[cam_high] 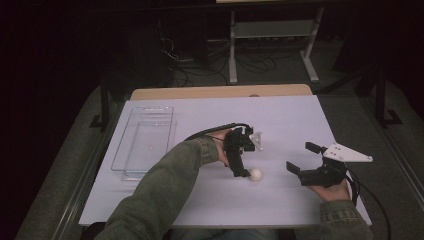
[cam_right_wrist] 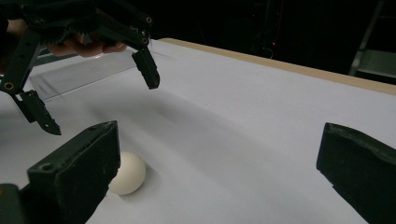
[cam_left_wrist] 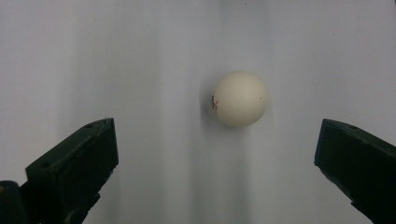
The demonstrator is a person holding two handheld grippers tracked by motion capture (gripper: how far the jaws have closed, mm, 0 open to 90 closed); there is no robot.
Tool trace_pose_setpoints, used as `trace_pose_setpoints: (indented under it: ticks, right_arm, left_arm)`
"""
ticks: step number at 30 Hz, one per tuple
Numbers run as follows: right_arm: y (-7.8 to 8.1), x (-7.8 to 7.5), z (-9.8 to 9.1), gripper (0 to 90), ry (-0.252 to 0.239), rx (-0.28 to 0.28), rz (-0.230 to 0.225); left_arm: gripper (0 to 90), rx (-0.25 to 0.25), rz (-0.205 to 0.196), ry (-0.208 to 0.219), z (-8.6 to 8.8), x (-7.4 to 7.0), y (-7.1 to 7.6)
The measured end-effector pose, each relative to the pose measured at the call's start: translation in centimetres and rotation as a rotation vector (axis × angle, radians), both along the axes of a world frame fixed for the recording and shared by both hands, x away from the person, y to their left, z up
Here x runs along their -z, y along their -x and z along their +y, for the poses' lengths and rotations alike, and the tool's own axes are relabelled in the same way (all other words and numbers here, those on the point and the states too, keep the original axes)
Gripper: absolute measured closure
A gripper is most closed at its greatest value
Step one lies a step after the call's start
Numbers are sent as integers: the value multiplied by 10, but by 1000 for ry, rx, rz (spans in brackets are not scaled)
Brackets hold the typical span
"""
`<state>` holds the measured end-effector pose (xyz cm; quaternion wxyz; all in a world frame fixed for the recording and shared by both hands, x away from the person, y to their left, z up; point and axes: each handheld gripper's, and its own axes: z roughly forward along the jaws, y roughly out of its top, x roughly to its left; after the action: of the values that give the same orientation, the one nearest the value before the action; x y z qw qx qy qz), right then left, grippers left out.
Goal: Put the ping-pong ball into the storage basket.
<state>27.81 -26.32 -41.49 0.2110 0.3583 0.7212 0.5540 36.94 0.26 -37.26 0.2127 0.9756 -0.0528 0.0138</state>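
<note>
A white ball (cam_high: 256,174) with a small red mark lies on the white table sheet (cam_high: 280,120). My left gripper (cam_high: 242,171) hangs tilted down just left of the ball, open and apart from it. In the left gripper view the ball (cam_left_wrist: 240,99) lies on the sheet beyond my left gripper (cam_left_wrist: 215,140), whose jaws stand wide apart. My right gripper (cam_high: 301,156) is open to the right of the ball, low over the sheet. In the right gripper view the ball (cam_right_wrist: 128,173) sits by my right gripper's (cam_right_wrist: 219,135) left jaw, with the left gripper (cam_right_wrist: 95,100) above it.
A clear plastic tray (cam_high: 172,135) stands at the left of the table, also seen as the tray (cam_right_wrist: 79,72) behind the left hand. The table's wooden far edge (cam_high: 220,92) borders a dark room with a white rack (cam_high: 272,30) and cables.
</note>
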Motion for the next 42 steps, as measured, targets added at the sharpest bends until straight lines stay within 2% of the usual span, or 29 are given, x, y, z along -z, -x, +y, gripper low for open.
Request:
trace_pose_setpoints:
  ticks: [22,36,42]
  right_arm:
    - [1,0,0,0,2,2,0]
    - [1,0,0,0,4,0,0]
    - [1,0,0,0,3,0,0]
  left_arm:
    - [0,-10,23,14,-4,19,1]
    - [0,-14,32,28,-6,26,2]
    - [0,-7,36,19,-9,30,2]
